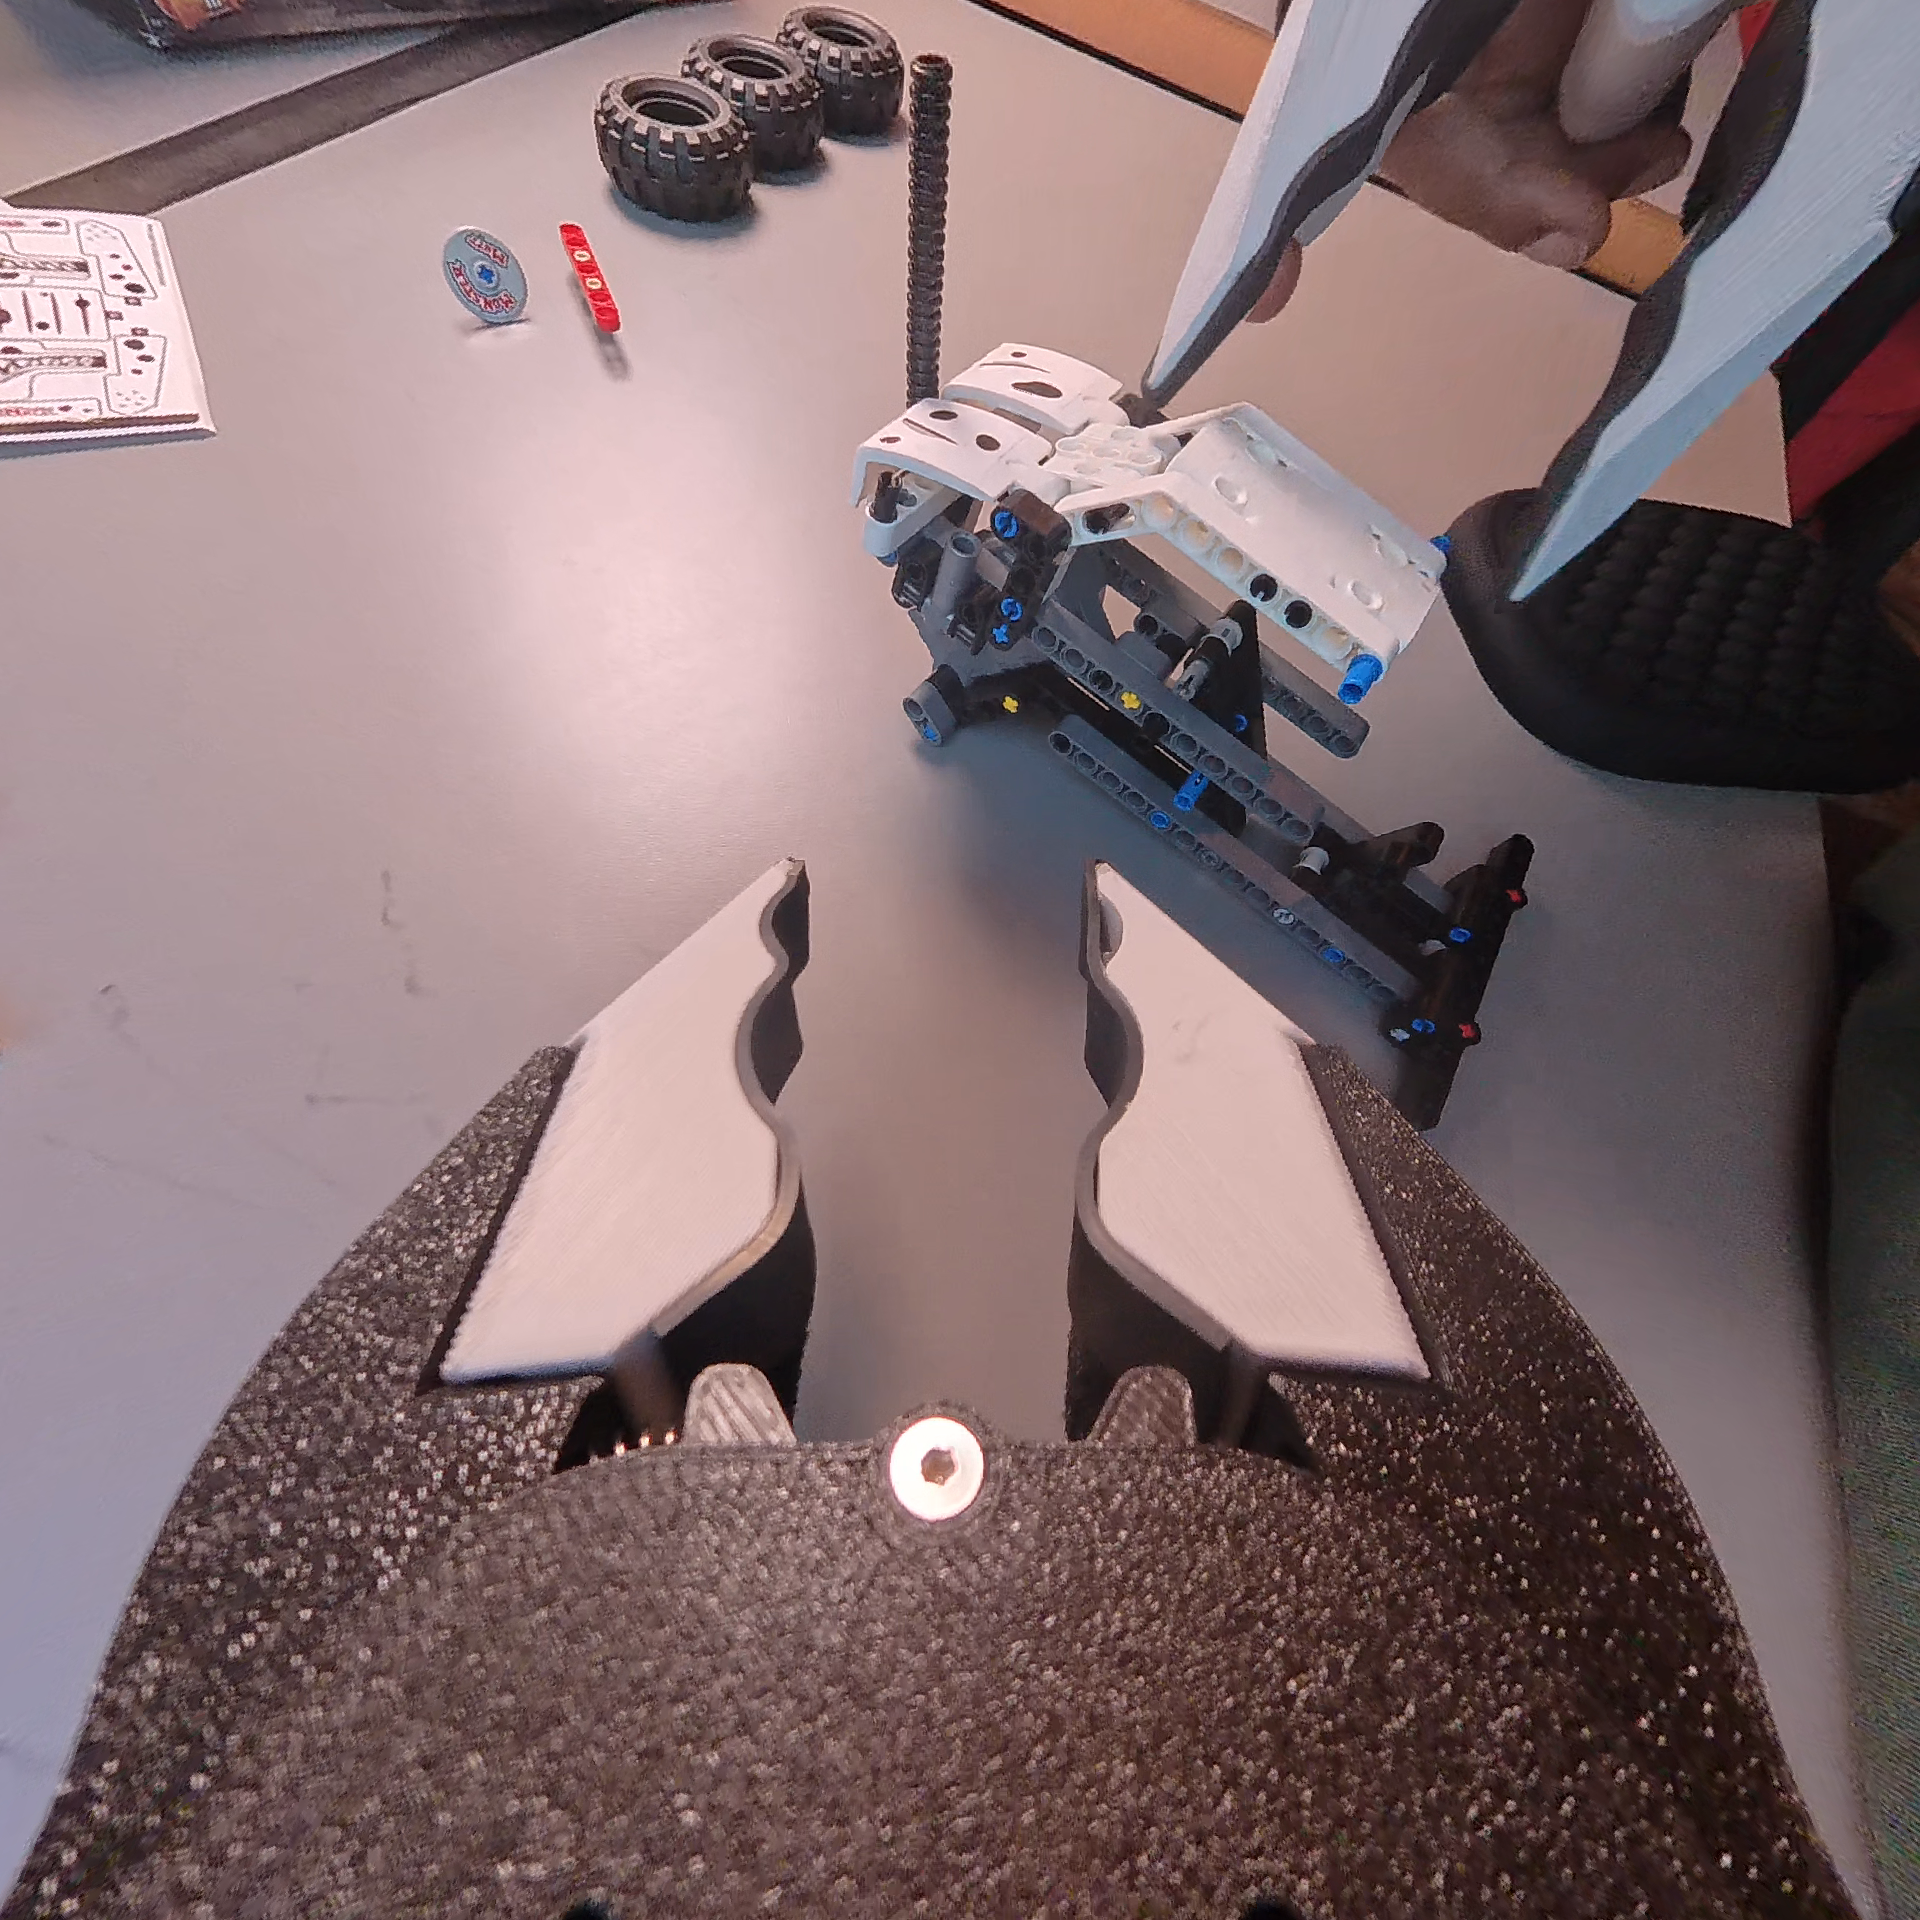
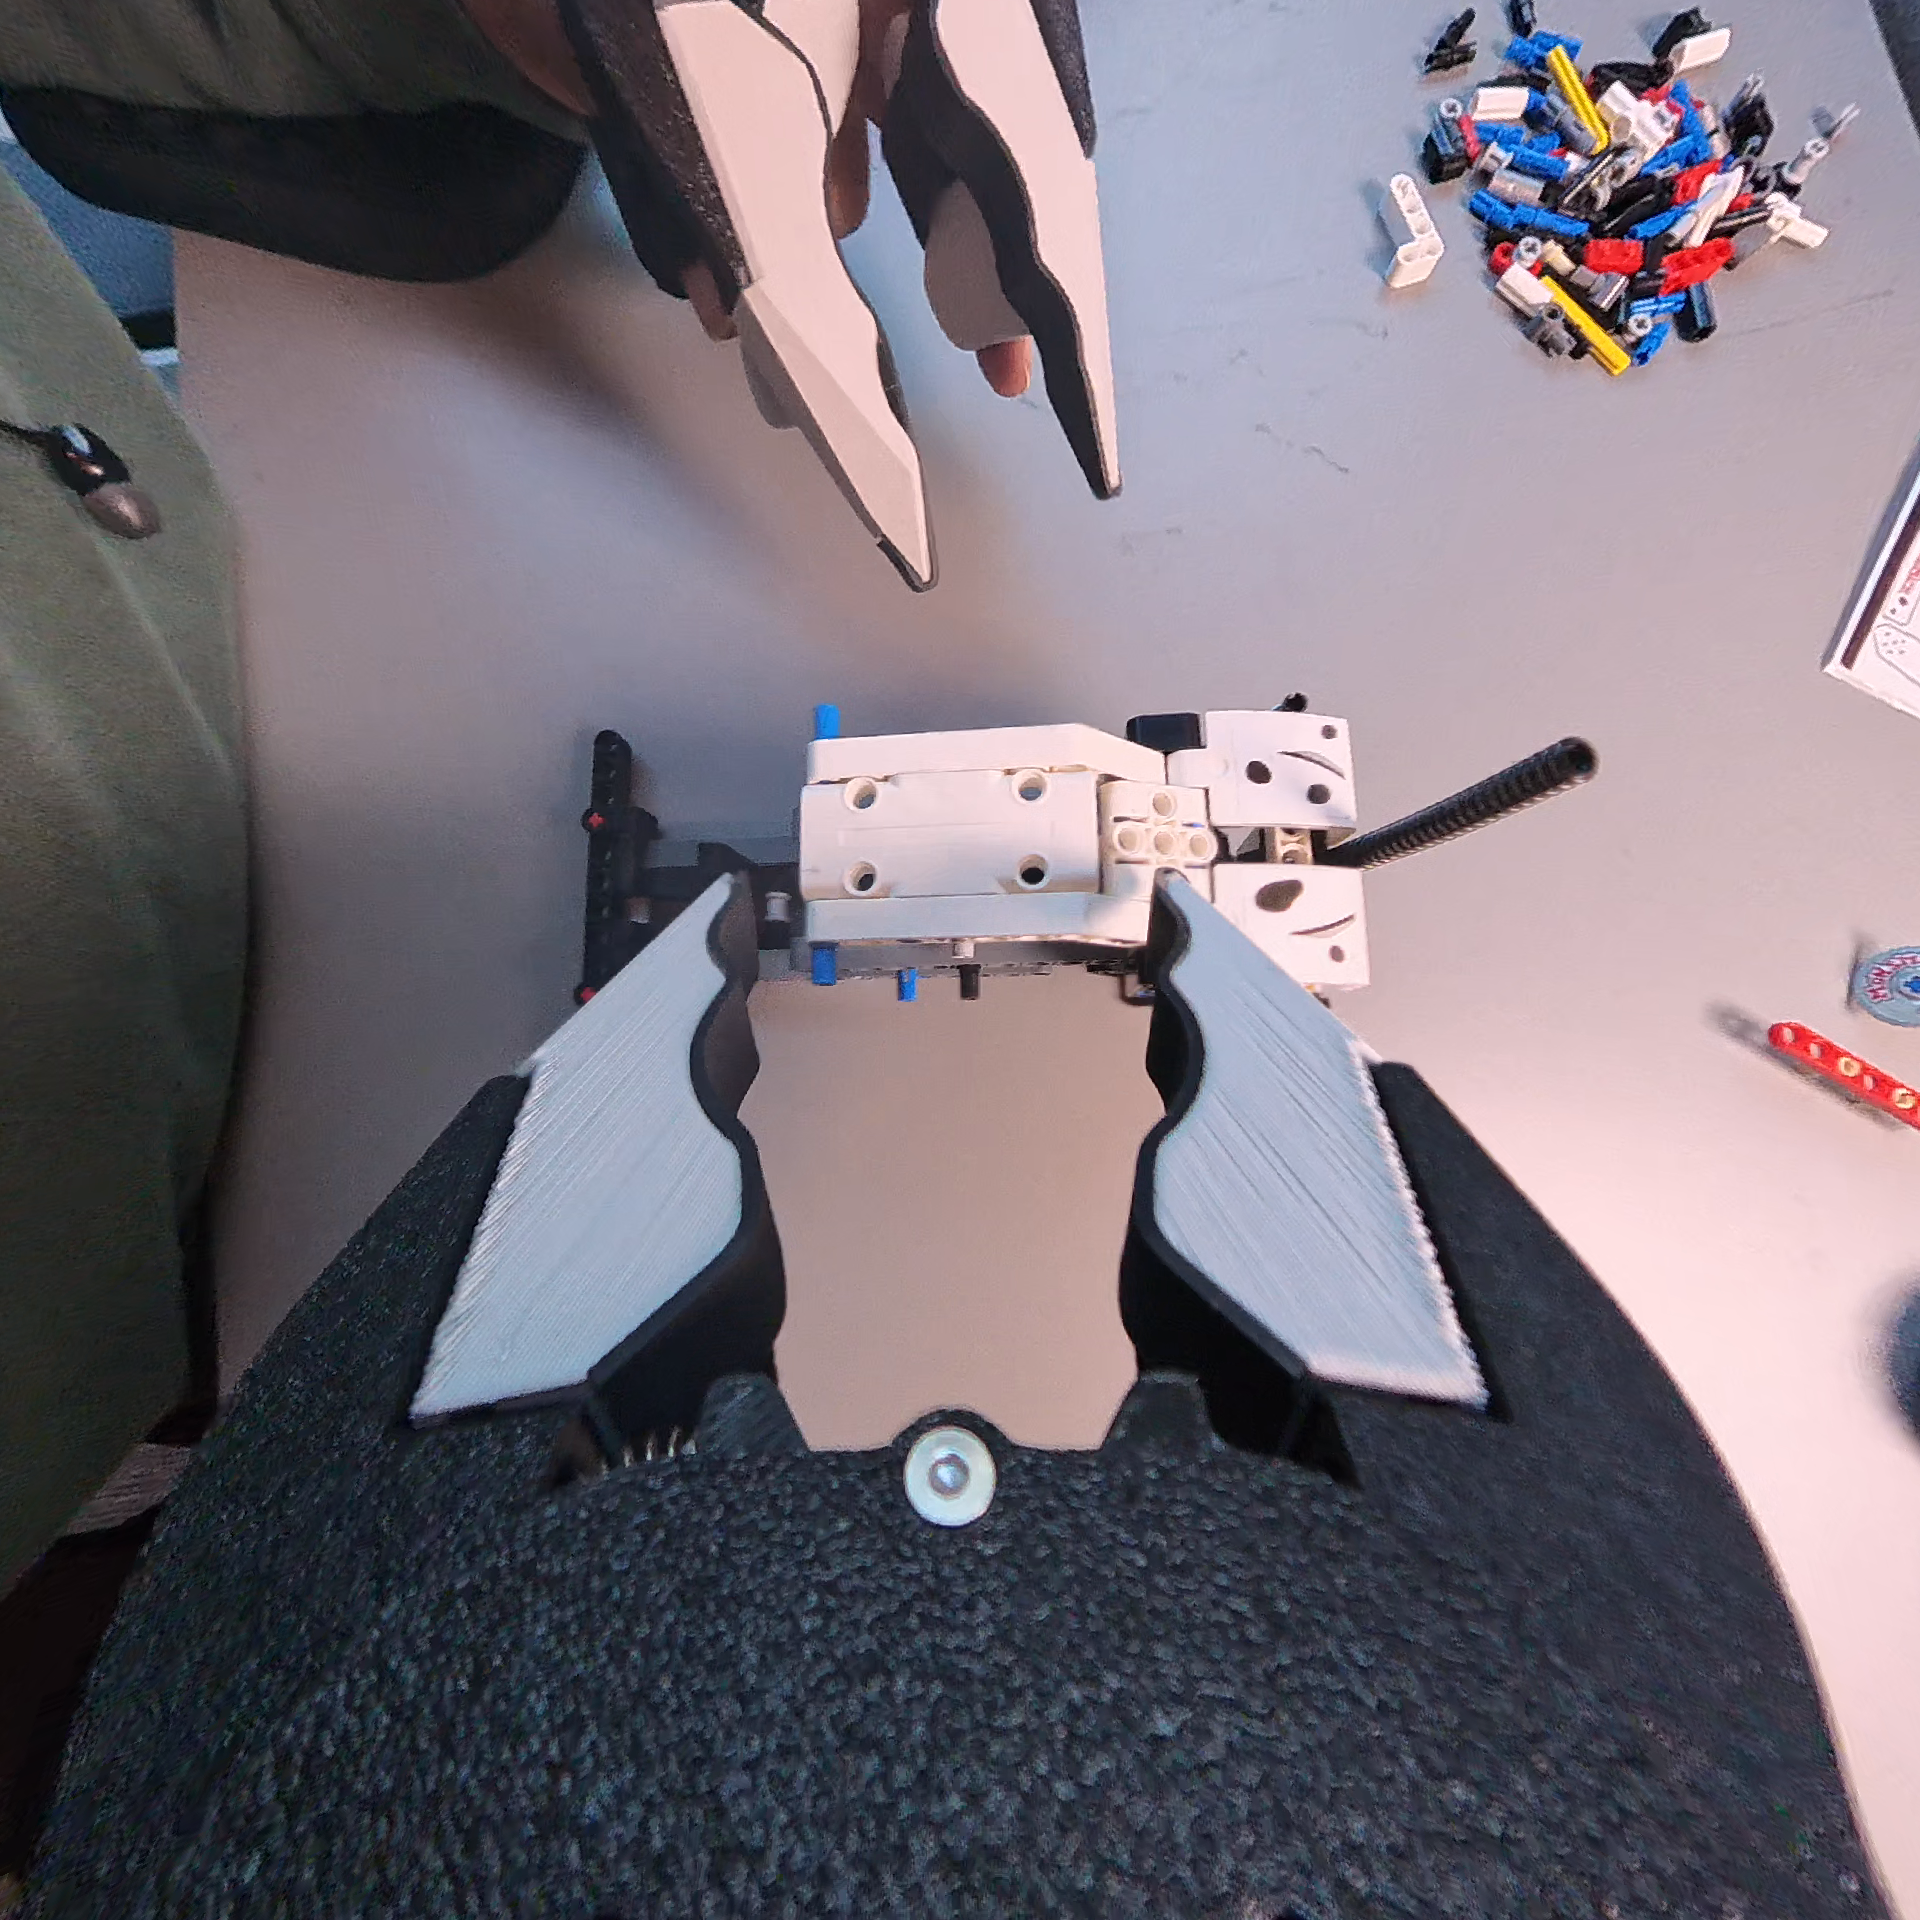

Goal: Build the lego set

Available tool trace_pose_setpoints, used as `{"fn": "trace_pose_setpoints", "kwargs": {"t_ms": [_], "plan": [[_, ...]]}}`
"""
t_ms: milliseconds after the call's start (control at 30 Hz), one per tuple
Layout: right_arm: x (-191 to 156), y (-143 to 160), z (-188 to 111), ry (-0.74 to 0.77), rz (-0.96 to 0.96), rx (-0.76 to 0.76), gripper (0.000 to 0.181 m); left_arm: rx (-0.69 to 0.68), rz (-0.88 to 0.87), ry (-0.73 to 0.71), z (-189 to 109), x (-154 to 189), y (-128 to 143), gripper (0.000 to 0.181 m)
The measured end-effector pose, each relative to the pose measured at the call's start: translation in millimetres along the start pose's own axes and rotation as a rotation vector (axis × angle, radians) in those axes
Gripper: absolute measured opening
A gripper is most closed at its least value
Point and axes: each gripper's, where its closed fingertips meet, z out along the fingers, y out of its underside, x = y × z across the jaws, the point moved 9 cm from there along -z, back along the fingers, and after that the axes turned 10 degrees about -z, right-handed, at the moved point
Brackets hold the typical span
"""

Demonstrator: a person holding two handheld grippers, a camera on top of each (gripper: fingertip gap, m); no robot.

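Observation:
A partly built Lego vehicle [image 1: 1143, 623] stands on the grey table [image 1: 416, 727], with a dark grey beam frame, white panels on top and a black ribbed hose [image 1: 925, 229] sticking up from its front. It also shows in the right wrist view [image 2: 987, 842]. My left gripper [image 1: 943, 878] is open and empty, hovering short of the model, and it shows from above in the right wrist view [image 2: 1013, 535]. My right gripper [image 2: 948, 883] is open over the model's white top. One of its fingertips [image 1: 1155, 387] touches the model by the white connector, and the other hangs past the rear panel.
Three black tyres [image 1: 748, 114], a red beam [image 1: 589, 275] and a grey printed disc [image 1: 484, 275] lie at the far left. A sticker sheet [image 1: 83, 322] lies at the left edge. A pile of loose parts [image 2: 1621, 187] lies beyond the model. A black mesh chair [image 1: 1704, 644] stands at the table's edge. Across from one pair of fingers to the other is roughly 11 cm.

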Motion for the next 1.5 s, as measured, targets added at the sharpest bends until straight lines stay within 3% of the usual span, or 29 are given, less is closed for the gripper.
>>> {"fn": "trace_pose_setpoints", "kwargs": {"t_ms": [100,233,400,767,1100,1133,1233,1500], "plan": [[-7,1,1,0.035,-0.008,-0.001,0.078,-0.004,0.003,0.003,1,1,1,0.052],[-16,7,17,0.220,-0.138,-0.087,0.079,0.000,0.011,0.003,1,2,0,0.052],[-20,12,17,0.321,-0.165,-0.024,0.065,0.002,0.023,0.006,1,4,0,0.052],[-15,29,-3,0.244,-0.084,0.228,0.057,0.002,0.056,0.007,1,7,0,0.051],[-14,27,-4,0.283,-0.040,0.261,0.054,-0.001,0.063,0.018,2,8,0,0.051],[-15,26,-4,0.300,-0.040,0.258,0.052,0.000,0.067,0.023,2,9,0,0.051],[-12,21,-11,0.456,-0.057,0.269,0.018,0.005,0.080,0.047,2,12,0,0.050],[-24,14,-5,0.584,-0.131,0.229,0.013,0.006,0.105,0.117,4,23,1,0.048]]}}
